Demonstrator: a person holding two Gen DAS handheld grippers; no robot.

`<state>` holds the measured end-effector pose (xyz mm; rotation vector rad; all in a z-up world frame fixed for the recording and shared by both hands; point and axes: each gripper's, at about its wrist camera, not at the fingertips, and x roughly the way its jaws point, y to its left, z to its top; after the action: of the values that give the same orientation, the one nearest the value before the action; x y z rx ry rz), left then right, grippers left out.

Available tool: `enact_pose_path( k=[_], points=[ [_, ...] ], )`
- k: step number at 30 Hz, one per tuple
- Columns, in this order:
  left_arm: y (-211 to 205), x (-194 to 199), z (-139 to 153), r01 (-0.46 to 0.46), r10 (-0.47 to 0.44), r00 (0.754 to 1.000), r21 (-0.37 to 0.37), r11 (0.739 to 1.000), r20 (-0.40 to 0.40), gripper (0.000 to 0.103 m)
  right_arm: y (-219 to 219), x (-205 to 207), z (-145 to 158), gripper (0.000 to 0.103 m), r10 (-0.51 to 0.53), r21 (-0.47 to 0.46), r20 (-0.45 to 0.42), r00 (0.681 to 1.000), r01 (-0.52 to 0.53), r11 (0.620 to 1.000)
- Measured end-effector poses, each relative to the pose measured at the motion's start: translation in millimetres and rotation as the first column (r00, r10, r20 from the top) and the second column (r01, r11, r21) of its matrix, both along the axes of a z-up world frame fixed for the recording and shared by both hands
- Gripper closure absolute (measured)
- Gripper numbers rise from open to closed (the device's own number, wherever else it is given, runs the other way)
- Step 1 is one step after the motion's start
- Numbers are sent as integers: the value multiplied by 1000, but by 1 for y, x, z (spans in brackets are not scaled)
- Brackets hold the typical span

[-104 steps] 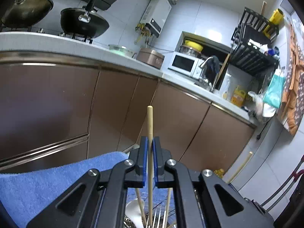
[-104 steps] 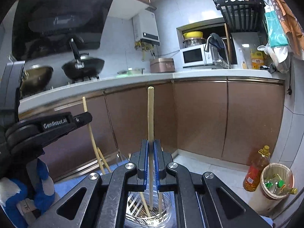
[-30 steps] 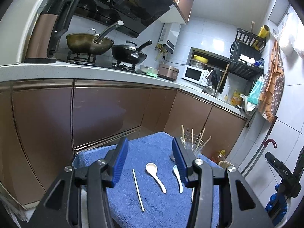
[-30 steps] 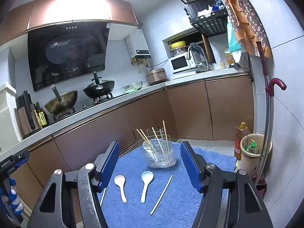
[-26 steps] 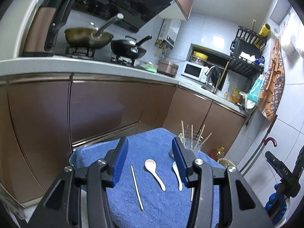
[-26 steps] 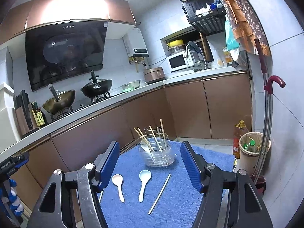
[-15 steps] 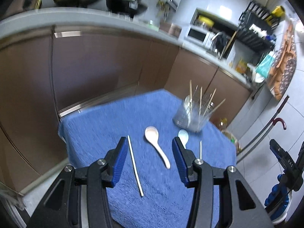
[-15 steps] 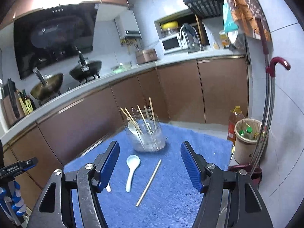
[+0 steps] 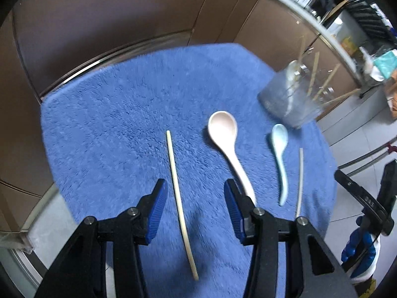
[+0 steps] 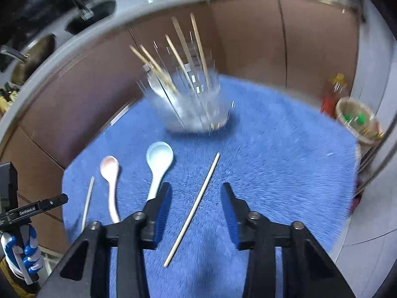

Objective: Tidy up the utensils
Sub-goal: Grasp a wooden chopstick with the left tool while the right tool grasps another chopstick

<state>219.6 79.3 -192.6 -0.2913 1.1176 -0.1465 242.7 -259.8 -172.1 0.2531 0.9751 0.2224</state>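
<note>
Surface: we work over a fluffy blue towel (image 9: 129, 114) spread on a small table; its far edge sits close to brown cabinet doors (image 9: 104, 12).
Room: a pale countertop (image 10: 74, 37) runs above the cabinets, with dark pans blurred on the far left in the right view; a bin (image 10: 359, 121) and a bottle stand on the floor at far right.
Holder: a clear cup (image 10: 191, 106) stands on the far part of the towel, with several chopsticks leaning out of it.
Loose pieces: from left to right lie a chopstick (image 9: 180, 198), a pink spoon (image 9: 228, 144), a pale blue spoon (image 9: 280, 154) and a second chopstick (image 10: 196, 206), all flat, apart from each other, bowls toward the cup.
Left gripper (image 9: 194, 198): our jaws stand apart above the left chopstick, which lies between them; nothing is grasped.
Right gripper (image 10: 196, 204): our jaws are closing, the right chopstick between them, pads not pressing on it.
</note>
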Motion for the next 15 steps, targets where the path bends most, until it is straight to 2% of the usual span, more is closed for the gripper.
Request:
enact_pose_path(
  k=[5, 11, 15],
  points=[
    [-4, 31, -22, 13, -10, 997, 36, 999, -75, 61, 1, 43, -35, 74, -13, -10, -128, 992, 12, 1000],
    [-7, 55, -39, 19, -10, 990, 63, 998, -137, 75, 13, 67, -52, 80, -11, -89, -180, 984, -5, 996],
    [-7, 62, -48, 15, -3, 987, 75, 997, -160, 78, 23, 75, -62, 82, -1, -152, -206, 979, -31, 988]
  ],
)
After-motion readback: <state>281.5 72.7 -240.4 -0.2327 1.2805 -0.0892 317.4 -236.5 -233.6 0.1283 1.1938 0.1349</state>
